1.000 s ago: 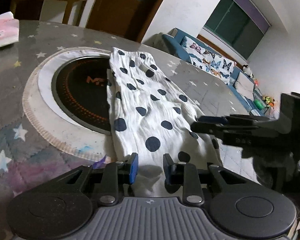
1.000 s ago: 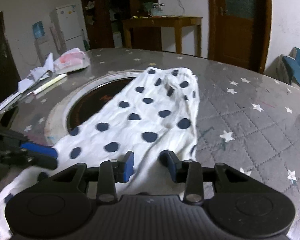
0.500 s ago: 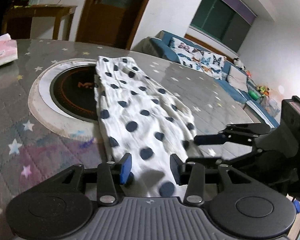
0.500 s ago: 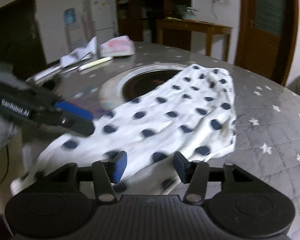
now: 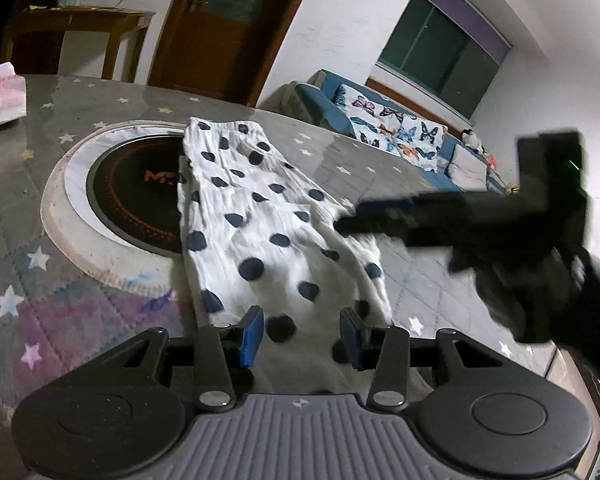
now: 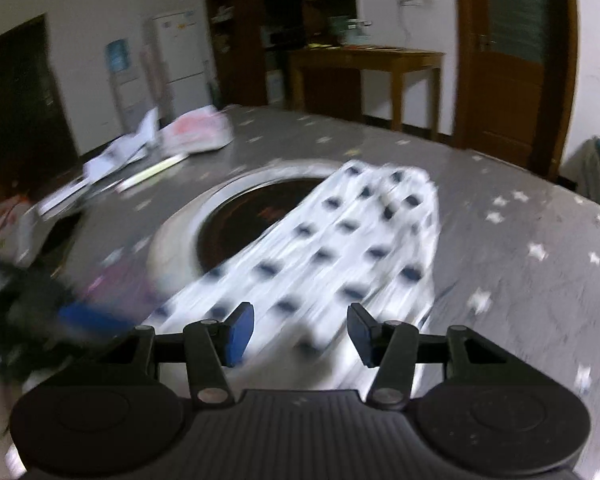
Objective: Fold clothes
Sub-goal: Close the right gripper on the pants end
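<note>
A white garment with dark blue polka dots [image 5: 260, 232] lies in a long strip on the grey star-patterned table, partly over a round black cooktop [image 5: 136, 196]. It also shows, blurred, in the right wrist view [image 6: 340, 256]. My left gripper [image 5: 302, 338] is open and empty above the garment's near end. My right gripper [image 6: 300, 334] is open and empty above the garment's near edge; it also shows in the left wrist view [image 5: 380, 220] as a dark blurred shape at the garment's right edge.
A pink and white tissue pack [image 5: 0, 96] sits at the table's far left. Papers and a pack [image 6: 160, 140] lie at the far side in the right wrist view. A blue sofa [image 5: 400, 132] and a wooden door [image 5: 220, 24] stand beyond the table.
Both grippers have opened wider and hold nothing. The right gripper has swung across the garment and is blurred by motion. The garment's far end stays on the cooktop.
</note>
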`<state>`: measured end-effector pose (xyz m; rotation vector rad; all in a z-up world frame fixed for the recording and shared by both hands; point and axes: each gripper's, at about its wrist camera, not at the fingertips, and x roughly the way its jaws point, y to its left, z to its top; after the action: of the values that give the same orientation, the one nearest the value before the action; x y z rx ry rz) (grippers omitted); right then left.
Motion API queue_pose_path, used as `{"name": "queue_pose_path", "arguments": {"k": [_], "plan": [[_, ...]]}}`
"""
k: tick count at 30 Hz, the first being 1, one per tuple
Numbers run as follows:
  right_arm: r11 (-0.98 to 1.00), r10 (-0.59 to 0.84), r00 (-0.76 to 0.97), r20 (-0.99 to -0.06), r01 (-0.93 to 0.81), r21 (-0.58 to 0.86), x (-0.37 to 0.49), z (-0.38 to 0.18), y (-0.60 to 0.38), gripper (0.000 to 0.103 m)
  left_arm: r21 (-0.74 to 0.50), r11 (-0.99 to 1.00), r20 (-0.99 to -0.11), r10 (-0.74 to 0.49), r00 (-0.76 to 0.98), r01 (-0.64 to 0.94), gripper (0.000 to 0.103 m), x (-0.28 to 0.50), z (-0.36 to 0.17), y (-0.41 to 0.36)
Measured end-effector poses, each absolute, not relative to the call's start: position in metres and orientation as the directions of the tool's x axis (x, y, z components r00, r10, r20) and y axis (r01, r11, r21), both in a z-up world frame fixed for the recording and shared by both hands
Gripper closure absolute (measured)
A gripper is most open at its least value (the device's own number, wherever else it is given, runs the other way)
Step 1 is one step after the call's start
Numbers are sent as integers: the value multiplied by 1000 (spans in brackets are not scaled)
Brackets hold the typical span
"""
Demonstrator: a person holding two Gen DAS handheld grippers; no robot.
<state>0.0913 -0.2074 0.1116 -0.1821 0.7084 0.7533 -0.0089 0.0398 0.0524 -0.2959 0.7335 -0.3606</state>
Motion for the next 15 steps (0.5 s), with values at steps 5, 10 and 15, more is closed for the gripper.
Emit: {"name": "queue_pose_path", "arguments": {"k": [5, 10, 15], "plan": [[773, 520, 551, -653, -628, 86, 161, 103, -194, 50, -389, 899, -604, -414, 681, 202, 48, 8, 49, 45], [819, 487, 574, -658, -562, 117, 224, 90, -188, 50, -383, 904, -616, -404, 676, 191, 32, 24, 47, 46], [838, 485, 577, -658, -521, 161, 266, 76, -180, 50, -380, 908, -619, -393, 680, 179, 16, 37, 45, 48]]}}
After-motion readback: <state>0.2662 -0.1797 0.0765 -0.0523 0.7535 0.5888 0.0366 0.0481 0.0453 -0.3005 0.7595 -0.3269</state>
